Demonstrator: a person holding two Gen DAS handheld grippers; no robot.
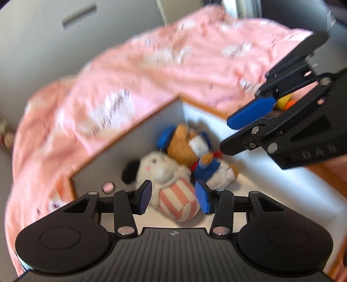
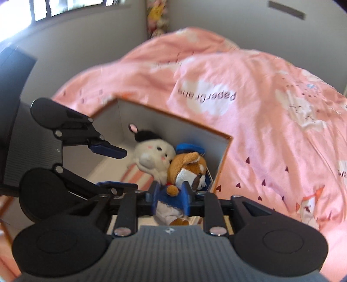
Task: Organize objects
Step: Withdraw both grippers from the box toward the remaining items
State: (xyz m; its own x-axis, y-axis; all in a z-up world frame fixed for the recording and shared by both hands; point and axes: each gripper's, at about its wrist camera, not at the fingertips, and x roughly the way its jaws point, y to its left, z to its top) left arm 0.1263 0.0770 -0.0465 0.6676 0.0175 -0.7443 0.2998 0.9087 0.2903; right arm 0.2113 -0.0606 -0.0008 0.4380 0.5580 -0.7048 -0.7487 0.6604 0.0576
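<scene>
A white box with an orange rim point(image 1: 130, 147) point(image 2: 173, 123) stands on the bed. Two plush toys lie in its corner. One is a white bunny point(image 1: 160, 167) point(image 2: 151, 158) with a black ear and a pink-striped body. The other is a brown bear point(image 1: 184, 145) point(image 2: 188, 167) in a blue cap and jacket, leaning against the bunny. My left gripper point(image 1: 174, 196) point(image 2: 130, 169) hovers open over the bunny's striped body, pads clear of it. My right gripper point(image 2: 170, 196) point(image 1: 227, 135) stands part open above the bear, and its blue pads flank the jacket without visibly pressing.
A rumpled pink duvet point(image 1: 151, 65) point(image 2: 260, 108) with white clouds surrounds the box on all visible sides. Grey walls rise behind the bed. Something yellow and orange point(image 1: 284, 102) shows behind the right gripper's fingers. More plush toys point(image 2: 157, 17) hang in the far corner.
</scene>
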